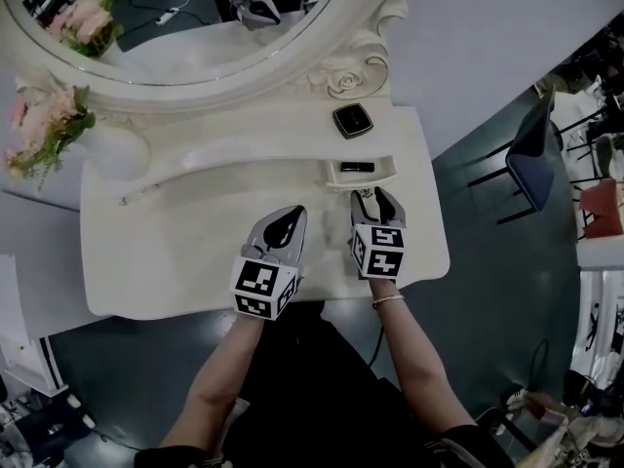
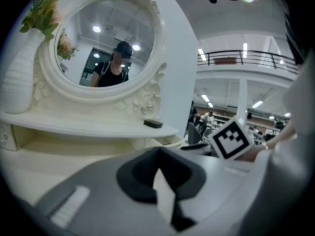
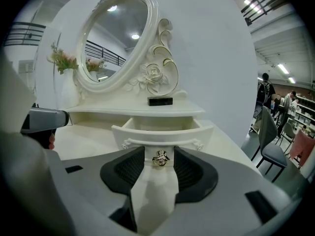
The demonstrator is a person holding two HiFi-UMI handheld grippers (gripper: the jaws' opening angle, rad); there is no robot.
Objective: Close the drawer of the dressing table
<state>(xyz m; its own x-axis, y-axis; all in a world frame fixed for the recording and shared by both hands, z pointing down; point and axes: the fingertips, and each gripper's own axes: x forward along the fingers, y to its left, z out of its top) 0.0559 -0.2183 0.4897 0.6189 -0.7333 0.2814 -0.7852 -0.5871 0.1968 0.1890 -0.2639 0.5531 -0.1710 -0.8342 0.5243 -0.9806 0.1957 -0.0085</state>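
Right gripper lined up with the open drawer

My left gripper (image 1: 295,211) was pinched shut on nothing, low over the cream dressing table top (image 1: 175,232). My right gripper (image 1: 376,198), the nearer one, had its jaws apart on either side of the little gold knob (image 3: 161,158). The drawer (image 1: 363,179) stuck out straight ahead, wide side facing me. A chair (image 1: 531,149) stood far right on the grey floor.

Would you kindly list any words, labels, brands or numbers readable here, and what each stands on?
None readable.
Black compact: any logo is too small to read.
The left gripper and right gripper carry square patterns only, no letters.
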